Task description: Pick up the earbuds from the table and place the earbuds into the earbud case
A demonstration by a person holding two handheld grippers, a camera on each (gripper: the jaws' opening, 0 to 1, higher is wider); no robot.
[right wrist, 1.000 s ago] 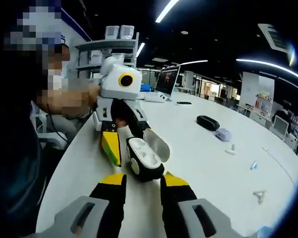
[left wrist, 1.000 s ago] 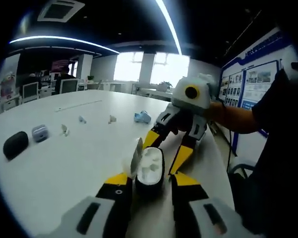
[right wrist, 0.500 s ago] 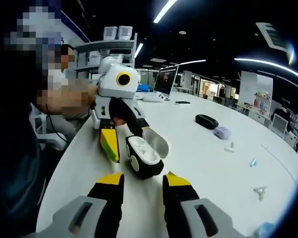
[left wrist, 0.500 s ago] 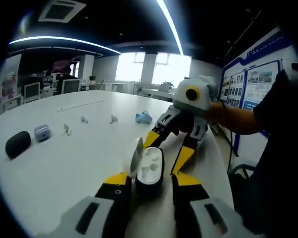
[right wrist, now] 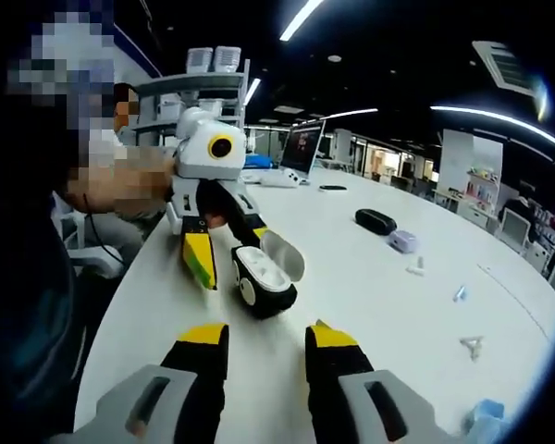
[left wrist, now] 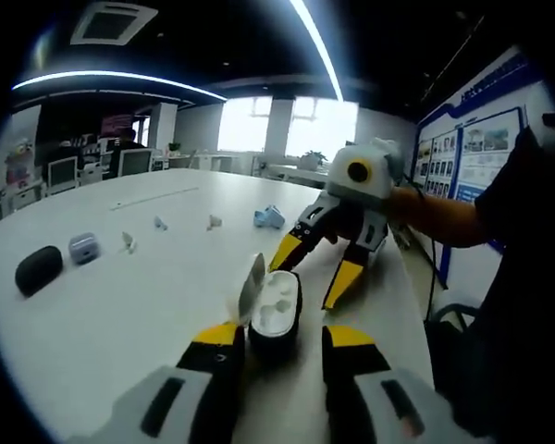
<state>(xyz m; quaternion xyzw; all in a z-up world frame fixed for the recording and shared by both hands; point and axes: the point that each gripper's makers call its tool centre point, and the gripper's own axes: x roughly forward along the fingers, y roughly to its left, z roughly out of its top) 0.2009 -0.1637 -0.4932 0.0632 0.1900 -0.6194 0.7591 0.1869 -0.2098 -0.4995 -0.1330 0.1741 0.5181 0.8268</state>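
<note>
You work on a white table (left wrist: 102, 305) in an office; the earbud case (left wrist: 274, 313) stands open, lid up, held between your left gripper (left wrist: 277, 344)'s jaws. Your right gripper (right wrist: 264, 339) is apart, short of the case. Beyond it lie a black case (right wrist: 376, 220), a lilac case (right wrist: 402, 240), three loose earbuds (left wrist: 128, 241).

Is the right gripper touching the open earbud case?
Apart. In the right gripper view, bare white table shows between the right gripper and the earbud case; its jaws stand open and empty.
</note>
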